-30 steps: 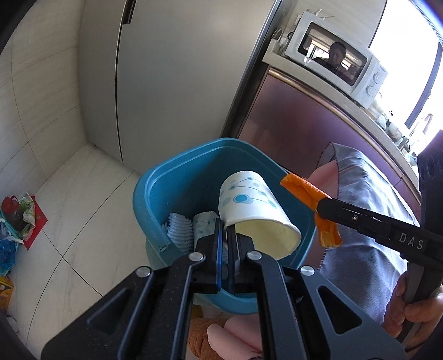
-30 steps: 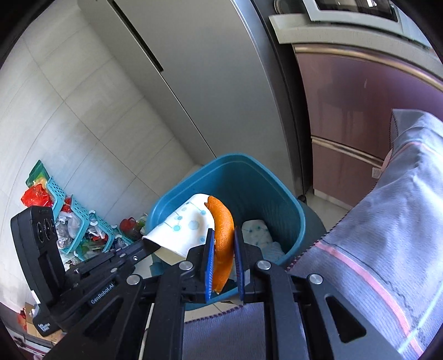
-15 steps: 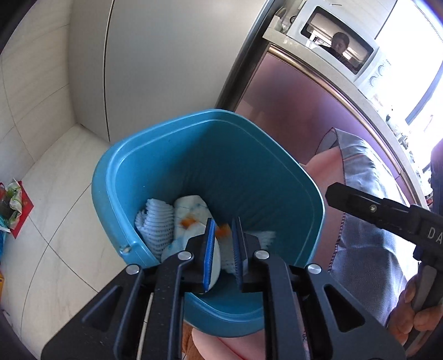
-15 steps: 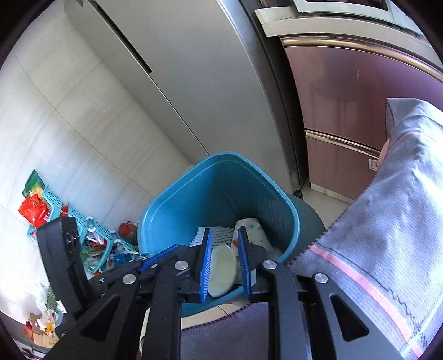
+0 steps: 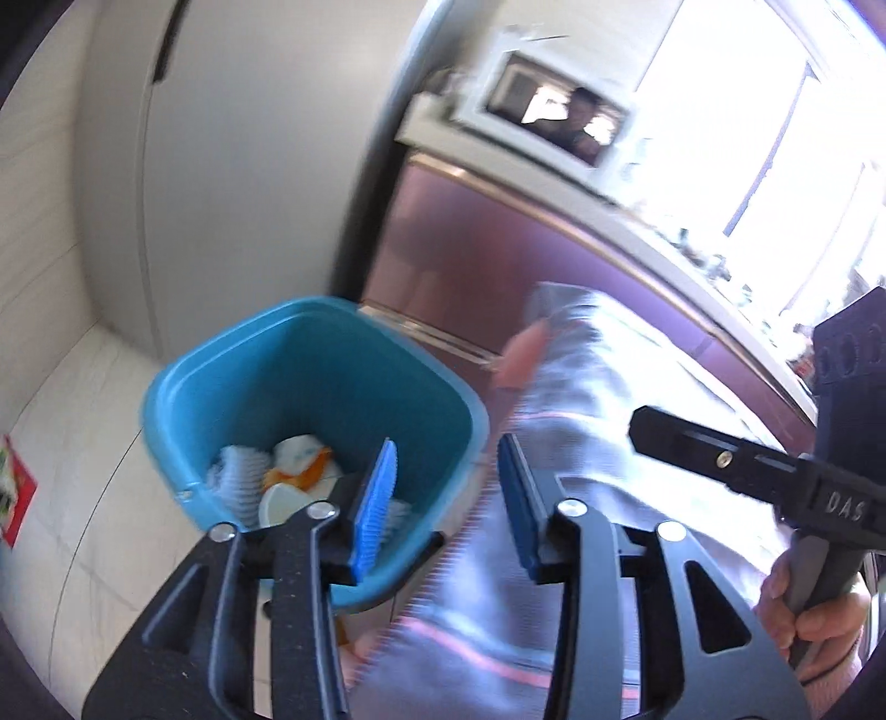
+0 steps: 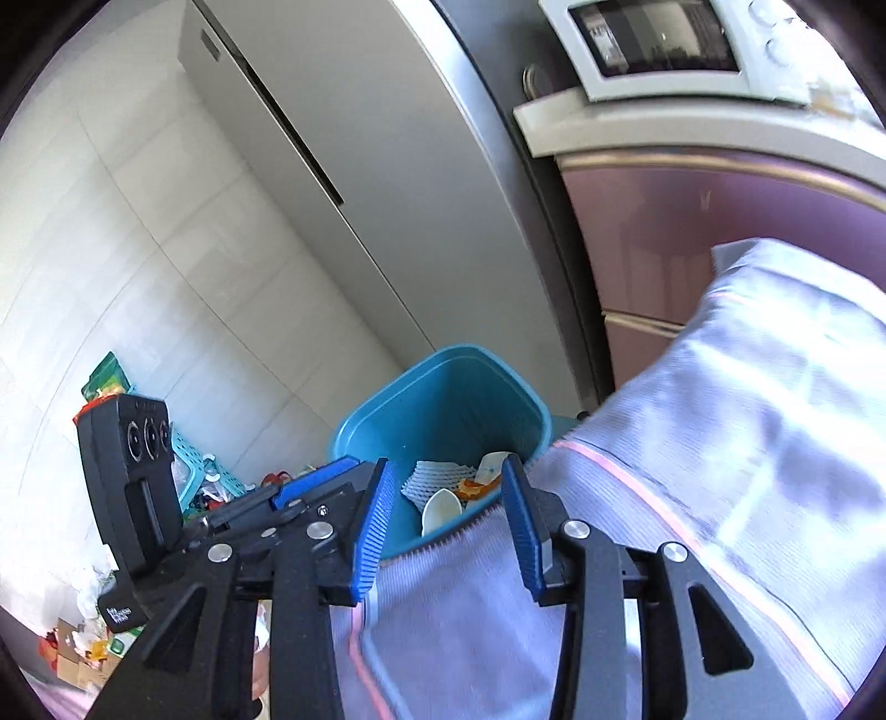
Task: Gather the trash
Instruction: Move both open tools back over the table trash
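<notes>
L wrist view, left to right: pale tiled floor [image 5: 83,498], then the blue square plastic trash bin [image 5: 232,354] standing in front of a tall grey fridge door [image 5: 232,166]. Inside the bin, at the bottom: white foam net wrap [image 5: 235,473], white paper cup w/ blue dots [image 5: 296,450], orange peel [image 5: 310,471] and a second white paper cup [image 5: 279,504] lying on its side, all bunched together & touching. The left gripper [image 5: 448,498] hangs above the bin's near-right rim, blue-padded jaws spread wide, nothing between them. Right of it, a grey striped cloth w/ pink line [image 5: 598,387], then the right gripper [image 5: 642,426] in the person's hand [image 5: 803,609].

R wrist view: right gripper's jaws also spread apart, empty, over the cloth edge just beside the bin. Purple cabinet front [image 6: 720,221] behind; white microwave [image 6: 664,44] on top.
</notes>
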Available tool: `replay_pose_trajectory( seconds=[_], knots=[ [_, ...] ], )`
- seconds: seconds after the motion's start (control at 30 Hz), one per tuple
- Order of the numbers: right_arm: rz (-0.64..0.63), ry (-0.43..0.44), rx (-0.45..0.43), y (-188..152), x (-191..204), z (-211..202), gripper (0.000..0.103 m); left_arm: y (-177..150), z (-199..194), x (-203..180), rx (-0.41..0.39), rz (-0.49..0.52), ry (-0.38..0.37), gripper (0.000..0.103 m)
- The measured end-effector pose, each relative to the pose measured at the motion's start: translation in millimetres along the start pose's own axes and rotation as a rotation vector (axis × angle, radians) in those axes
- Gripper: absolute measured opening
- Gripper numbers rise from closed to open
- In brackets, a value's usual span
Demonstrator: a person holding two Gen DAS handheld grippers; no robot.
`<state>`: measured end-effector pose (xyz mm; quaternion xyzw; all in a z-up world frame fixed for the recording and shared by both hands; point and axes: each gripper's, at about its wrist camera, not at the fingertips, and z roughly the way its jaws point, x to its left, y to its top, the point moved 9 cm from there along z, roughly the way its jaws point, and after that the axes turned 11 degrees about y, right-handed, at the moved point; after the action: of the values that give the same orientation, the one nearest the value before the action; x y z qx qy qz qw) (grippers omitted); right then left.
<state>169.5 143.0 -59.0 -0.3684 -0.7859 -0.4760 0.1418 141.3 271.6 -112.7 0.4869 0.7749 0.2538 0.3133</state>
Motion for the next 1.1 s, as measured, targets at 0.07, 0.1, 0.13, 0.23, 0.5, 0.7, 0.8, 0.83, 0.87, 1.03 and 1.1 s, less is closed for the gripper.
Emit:
replay_pose_trajectory(
  seconds=[0.07,0.1,0.13,0.23,0.5,0.7,0.8,0.83,0.87,1.03,1.1],
  knots=[
    [-0.007,-0.015,-0.029,-4.9,-1.4,-21.8,0.042,-0.1,-11.6,-25.1,-0.021,0.042,-0.048,0.042],
    [-0.01,-0.023,-0.044,-7.5,-2.8,-32.8,0.042,-1.1,-16.7,-39.2,-0.029,0.066,-0.073,0.043],
    [-0.008,-0.034,-0.064,-9.8,-5.7,-44.3,0.043,-2.8,-21.4,-51.1,-0.034,0.089,-0.091,0.044],
    [0.007,-0.071,-0.115,-20.0,-15.9,-81.5,0.044,-11.6,-31.7,-93.7,-0.04,0.171,-0.159,0.045],
    [0.089,-0.218,-0.236,-58.1,-52.7,-177.1,0.045,-63.5,-41.0,-197.1,0.047,0.345,-0.338,0.046],
    [0.17,-0.351,-0.318,-94.6,-82.4,-242.1,0.045,-108.4,-48.6,-262.4,0.09,0.471,-0.419,0.046],
    [0.215,-0.409,-0.358,-111.8,-99.3,-272.6,0.045,-124.7,-54.2,-289.9,0.098,0.534,-0.451,0.046],
    [0.229,-0.429,-0.372,-118.0,-104.4,-284.2,0.045,-128.9,-51.8,-298.6,0.1,0.55,-0.456,0.046],
    [0.242,-0.445,-0.386,-122.7,-110.1,-294.2,0.045,-132.2,-51.8,-308.4,0.104,0.566,-0.464,0.046],
    [0.315,-0.536,-0.459,-146.1,-139.6,-345.1,0.046,-141.8,-49.2,-344.7,0.111,0.64,-0.484,0.047],
    [0.342,-0.561,-0.488,-152.9,-150.4,-362.1,0.047,-145.3,-46.0,-357.8,0.116,0.665,-0.488,0.048]
  ],
)
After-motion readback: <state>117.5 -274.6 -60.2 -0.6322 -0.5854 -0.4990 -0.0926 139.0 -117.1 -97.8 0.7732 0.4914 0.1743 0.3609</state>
